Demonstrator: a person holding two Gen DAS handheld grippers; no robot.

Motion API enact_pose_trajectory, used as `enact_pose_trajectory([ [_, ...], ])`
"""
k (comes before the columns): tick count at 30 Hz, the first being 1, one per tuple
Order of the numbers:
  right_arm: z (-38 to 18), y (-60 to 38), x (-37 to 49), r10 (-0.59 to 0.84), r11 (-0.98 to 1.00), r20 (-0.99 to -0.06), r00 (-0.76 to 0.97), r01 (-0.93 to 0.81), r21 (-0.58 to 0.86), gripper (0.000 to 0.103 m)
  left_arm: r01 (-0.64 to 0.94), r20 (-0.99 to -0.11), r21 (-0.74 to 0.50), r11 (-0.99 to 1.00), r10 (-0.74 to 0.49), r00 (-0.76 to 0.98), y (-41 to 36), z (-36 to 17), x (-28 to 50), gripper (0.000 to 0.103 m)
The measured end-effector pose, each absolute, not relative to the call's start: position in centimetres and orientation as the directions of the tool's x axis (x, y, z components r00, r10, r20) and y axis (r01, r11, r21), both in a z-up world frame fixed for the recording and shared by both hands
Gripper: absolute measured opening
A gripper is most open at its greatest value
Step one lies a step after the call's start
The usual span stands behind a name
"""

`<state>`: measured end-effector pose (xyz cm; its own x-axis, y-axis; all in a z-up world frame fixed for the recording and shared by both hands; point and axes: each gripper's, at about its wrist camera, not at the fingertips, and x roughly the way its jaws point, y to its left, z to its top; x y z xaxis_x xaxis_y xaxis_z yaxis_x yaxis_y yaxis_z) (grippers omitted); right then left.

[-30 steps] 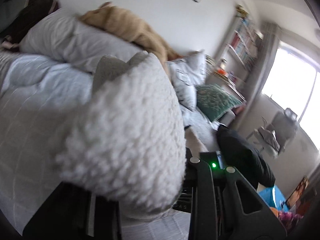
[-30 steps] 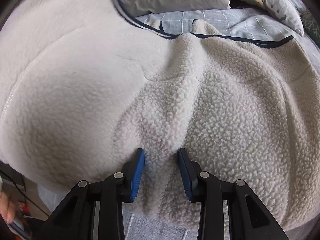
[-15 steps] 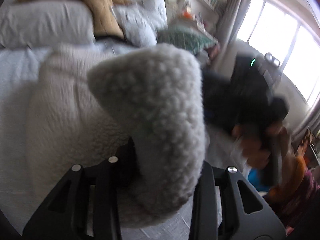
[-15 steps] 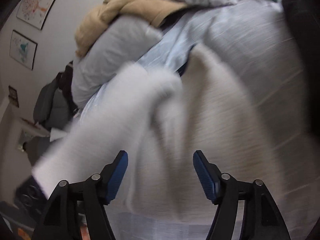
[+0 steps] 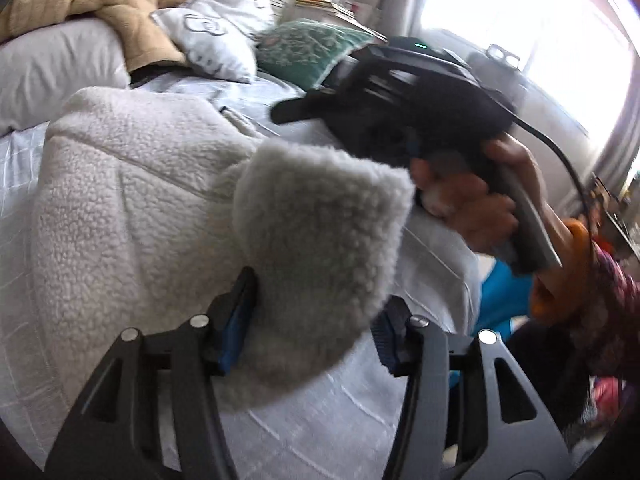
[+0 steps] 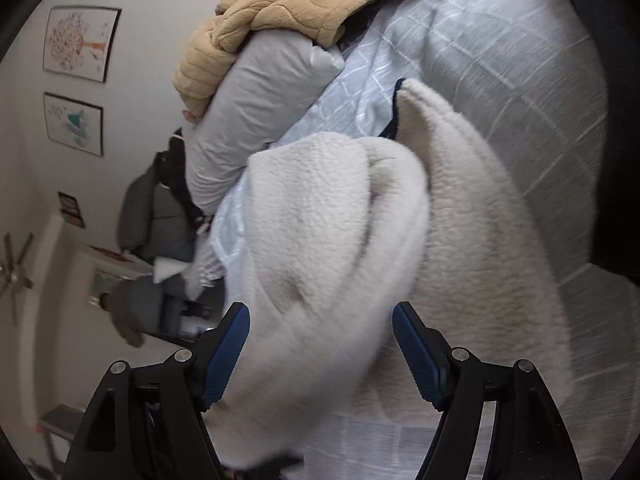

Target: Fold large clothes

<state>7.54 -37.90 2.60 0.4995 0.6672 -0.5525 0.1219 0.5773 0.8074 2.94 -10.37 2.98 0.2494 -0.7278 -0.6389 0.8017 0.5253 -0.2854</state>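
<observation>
Releasing fleece jacket (image 5: 132, 208) onto bed (image 5: 304, 432); left claw (image 5: 312, 332) & right claw (image 6: 320, 348) have just been spreading, fabric loose between; withdraw slowly w/o snagging fold.

Bare bedspread (image 5: 312, 432) at 6 o'clock of the fleece garment (image 5: 132, 216) lies open to passage, while at 12 o'clock the grey pillow (image 5: 52, 68), tan blanket (image 5: 120, 8) and green cushion (image 5: 308, 48) block it, and the right gripper (image 5: 384, 92) crowds 2 o'clock.
</observation>
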Motion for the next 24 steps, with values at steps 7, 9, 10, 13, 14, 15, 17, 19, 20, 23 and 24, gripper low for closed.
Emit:
enact_pose_trajectory([
  [7,1.0,-36.4,8.8,0.686,0.575,-0.578,0.443,0.158,0.803,0.077,0.840,-0.603,-0.389,0.379,-0.794,0.079,-7.7,4.7,2.3,0.061],
  [9,0.7,-36.0,9.1,0.704,0.551,-0.563,0.432,0.166,0.818,0.077,0.840,-0.586,-0.413,0.353,-0.809,0.051,-7.0,5.3,2.4,0.061],
  [10,0.6,-35.8,9.2,0.720,0.528,-0.545,0.430,0.172,0.832,0.077,0.833,-0.568,-0.432,0.344,-0.822,0.045,-6.4,5.7,2.5,0.061],
  [13,0.3,-35.5,9.7,0.767,0.438,-0.476,0.430,0.191,0.878,0.077,0.798,-0.507,-0.482,0.362,-0.858,0.083,-4.9,6.5,3.7,0.061],
  [14,0.2,-35.4,9.9,0.774,0.420,-0.464,0.431,0.199,0.885,0.077,0.788,-0.496,-0.492,0.370,-0.863,0.096,-4.6,6.6,4.0,0.061],
  [15,0.2,-35.2,10.1,0.778,0.414,-0.462,0.426,0.206,0.887,0.077,0.776,-0.477,-0.509,0.373,-0.872,0.106,-4.5,6.6,4.4,0.061],
  [17,0.2,-34.8,10.4,0.780,0.421,-0.475,0.407,0.219,0.880,0.077,0.765,-0.460,-0.528,0.369,-0.882,0.107,-4.6,6.3,4.5,0.061],
  [19,0.4,-34.4,10.7,0.779,0.434,-0.489,0.393,0.224,0.872,0.077,0.761,-0.447,-0.554,0.336,-0.892,0.068,-5.7,5.8,4.5,0.061],
  [20,0.7,-34.3,10.8,0.778,0.442,-0.494,0.388,0.222,0.869,0.077,0.763,-0.449,-0.559,0.325,-0.892,0.051,-6.2,5.4,4.4,0.061],
  [23,1.2,-34.4,10.7,0.781,0.451,-0.498,0.378,0.210,0.867,0.079,0.786,-0.513,-0.534,0.313,-0.858,-0.007,-9.2,3.7,4.0,0.061],
  [24,1.3,-34.7,10.4,0.776,0.462,-0.508,0.374,0.210,0.862,0.079,0.791,-0.536,-0.526,0.312,-0.844,-0.023,-10.0,3.0,3.8,0.061],
])
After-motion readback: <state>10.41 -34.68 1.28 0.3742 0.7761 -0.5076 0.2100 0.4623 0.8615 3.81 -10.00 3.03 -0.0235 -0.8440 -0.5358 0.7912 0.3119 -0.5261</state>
